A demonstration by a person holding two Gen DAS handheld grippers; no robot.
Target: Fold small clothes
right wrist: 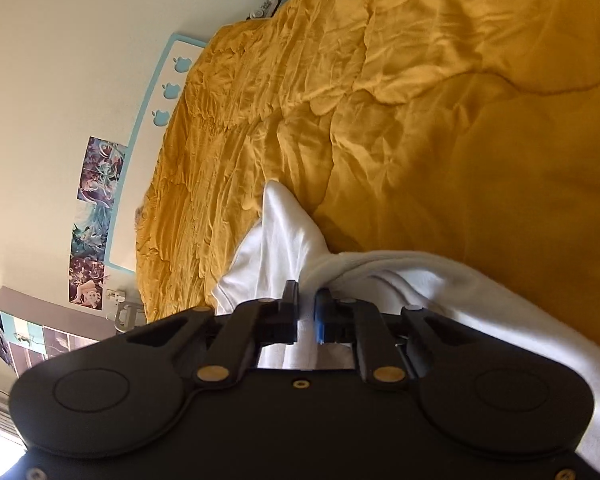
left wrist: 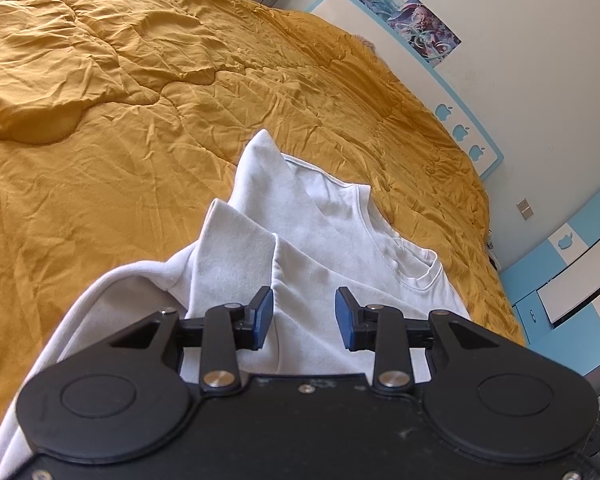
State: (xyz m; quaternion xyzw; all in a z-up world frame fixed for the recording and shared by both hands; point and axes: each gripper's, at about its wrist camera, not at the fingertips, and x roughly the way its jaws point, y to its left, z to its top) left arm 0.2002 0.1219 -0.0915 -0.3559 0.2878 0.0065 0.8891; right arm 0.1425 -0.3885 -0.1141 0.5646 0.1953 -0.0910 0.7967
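A white sweatshirt lies partly folded on the mustard-yellow bedspread, its sleeves turned in over the body and the round neckline toward the right. My left gripper is open just above the garment's lower part, holding nothing. In the right wrist view my right gripper is shut on a bunched edge of the white sweatshirt, with cloth rising between the blue pads and draping off to the right.
The wrinkled bedspread covers the whole bed. A white and light-blue headboard with apple cutouts lines the wall side. Posters hang above it. Blue and white cabinets stand past the bed's right edge.
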